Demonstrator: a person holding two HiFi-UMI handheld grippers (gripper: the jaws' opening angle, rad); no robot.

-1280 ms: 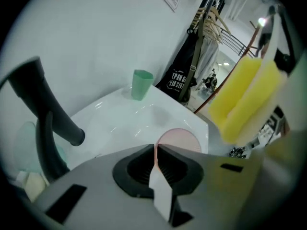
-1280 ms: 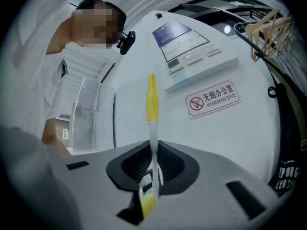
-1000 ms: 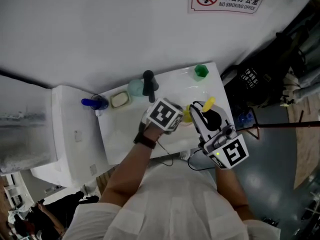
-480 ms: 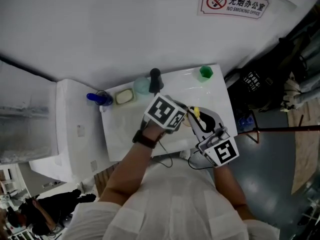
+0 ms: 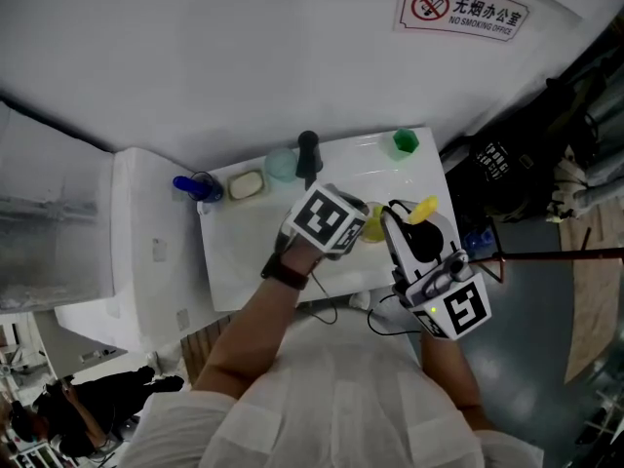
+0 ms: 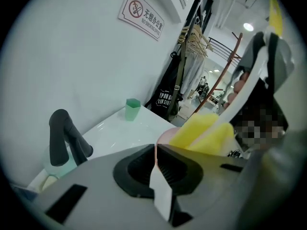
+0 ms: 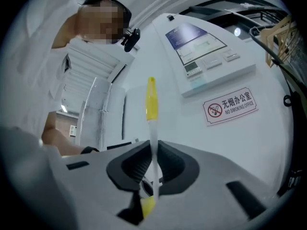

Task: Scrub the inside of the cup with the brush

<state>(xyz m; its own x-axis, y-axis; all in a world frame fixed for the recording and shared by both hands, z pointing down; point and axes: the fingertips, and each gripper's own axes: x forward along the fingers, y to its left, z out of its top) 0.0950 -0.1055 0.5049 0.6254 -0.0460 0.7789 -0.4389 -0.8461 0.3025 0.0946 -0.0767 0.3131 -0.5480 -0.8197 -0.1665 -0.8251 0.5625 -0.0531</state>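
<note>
My left gripper (image 5: pixel 359 228) is shut on the thin rim of a pale pink cup (image 6: pixel 164 137), held above the white washbasin top (image 5: pixel 244 252). In the head view the gripper's marker cube hides the cup. The brush has a yellow sponge head (image 6: pixel 201 131) that sits at the cup's mouth. Its white handle (image 6: pixel 249 87) slants up to the right. My right gripper (image 5: pixel 398 224) is shut on that handle (image 7: pixel 153 143), and the yellow handle tip (image 5: pixel 426 208) sticks out past the jaws. In the left gripper view the jaws (image 6: pixel 156 150) pinch the cup wall edge-on.
A black faucet (image 5: pixel 308 156) stands at the back of the basin top, with a pale green cup (image 5: pixel 281 164), a soap dish (image 5: pixel 246 184) and a blue object (image 5: pixel 192 185) to its left. A small green cup (image 5: pixel 405 142) stands at the back right corner. Dark bags hang at the right.
Half a second ago my right gripper was pressed close to the left one; it has drawn back to the right with the brush. The left gripper keeps its hold and barely shifts.
</note>
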